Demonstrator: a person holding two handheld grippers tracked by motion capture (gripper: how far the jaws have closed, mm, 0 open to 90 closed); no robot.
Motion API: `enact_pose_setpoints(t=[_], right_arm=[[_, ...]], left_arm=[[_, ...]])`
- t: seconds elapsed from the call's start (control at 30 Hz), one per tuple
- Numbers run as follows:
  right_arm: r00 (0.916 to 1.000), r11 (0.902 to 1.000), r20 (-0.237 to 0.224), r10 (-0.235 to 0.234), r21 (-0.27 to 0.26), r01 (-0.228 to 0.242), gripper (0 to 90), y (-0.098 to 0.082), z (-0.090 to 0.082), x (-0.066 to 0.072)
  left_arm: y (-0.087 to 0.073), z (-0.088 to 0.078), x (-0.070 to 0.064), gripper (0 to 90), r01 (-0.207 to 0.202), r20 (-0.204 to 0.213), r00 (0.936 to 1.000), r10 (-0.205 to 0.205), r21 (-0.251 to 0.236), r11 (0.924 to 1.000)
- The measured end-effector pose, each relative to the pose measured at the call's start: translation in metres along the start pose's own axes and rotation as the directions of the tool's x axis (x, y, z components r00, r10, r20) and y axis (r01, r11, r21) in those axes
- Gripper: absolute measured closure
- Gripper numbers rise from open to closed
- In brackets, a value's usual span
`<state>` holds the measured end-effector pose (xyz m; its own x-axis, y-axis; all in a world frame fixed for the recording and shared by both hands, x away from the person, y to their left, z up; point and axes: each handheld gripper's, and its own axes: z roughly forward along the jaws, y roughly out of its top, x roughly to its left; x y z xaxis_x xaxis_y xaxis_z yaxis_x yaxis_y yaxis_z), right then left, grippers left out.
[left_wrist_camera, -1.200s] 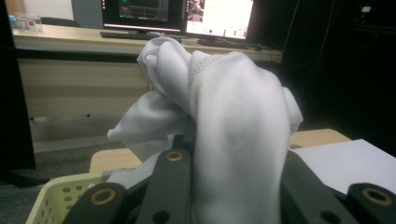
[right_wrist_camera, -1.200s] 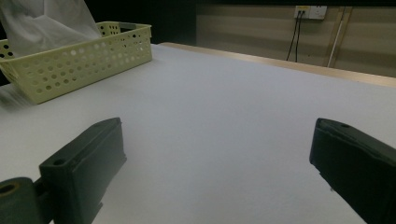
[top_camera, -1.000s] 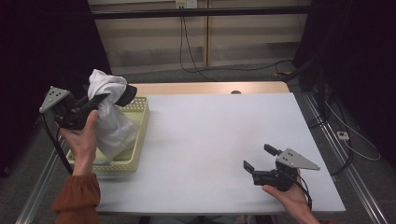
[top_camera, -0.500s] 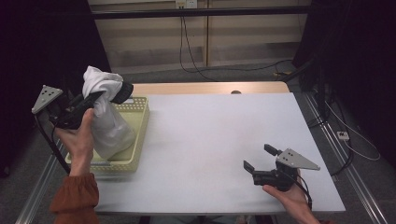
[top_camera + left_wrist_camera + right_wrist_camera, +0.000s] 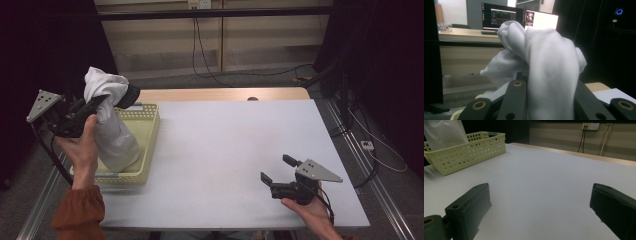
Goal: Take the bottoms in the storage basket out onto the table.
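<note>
A white cloth (image 5: 112, 135) hangs bunched from my left gripper (image 5: 120, 97), which is shut on its upper part, above the left end of the table. The cloth's lower end reaches down into a pale yellow perforated basket (image 5: 150, 145). In the left gripper view the cloth (image 5: 549, 62) drapes over and between the black jaws of the left gripper (image 5: 549, 96) and hides their tips. My right gripper (image 5: 277, 169) rests in a hand near the table's front right, open with nothing between its fingers. In its own view the right gripper (image 5: 541, 195) faces the basket (image 5: 474, 150) and the cloth (image 5: 446, 132).
The white table (image 5: 240, 140) stretches between the basket and the right gripper. A wooden strip (image 5: 225, 94) runs along its far edge. Cables (image 5: 200, 50) hang on the wall behind. Metal rails (image 5: 370, 185) flank the table's sides.
My left gripper has shifted a little to the left with the cloth still in it. The right gripper has kept still.
</note>
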<state>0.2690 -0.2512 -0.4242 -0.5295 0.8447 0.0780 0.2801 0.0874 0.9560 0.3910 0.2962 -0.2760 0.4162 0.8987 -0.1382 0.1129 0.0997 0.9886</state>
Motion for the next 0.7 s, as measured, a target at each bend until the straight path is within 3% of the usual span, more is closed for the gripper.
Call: enact_pose_setpoints(t=[0.7], right_arm=[[1.0,1.0,0.0,0.0,0.004,0.0,3.0,0.0,0.002,0.0]], left_arm=[[0.019,0.007,-0.009,77.9,-0.013,0.029,0.9995,0.014,-0.039,0.9992]])
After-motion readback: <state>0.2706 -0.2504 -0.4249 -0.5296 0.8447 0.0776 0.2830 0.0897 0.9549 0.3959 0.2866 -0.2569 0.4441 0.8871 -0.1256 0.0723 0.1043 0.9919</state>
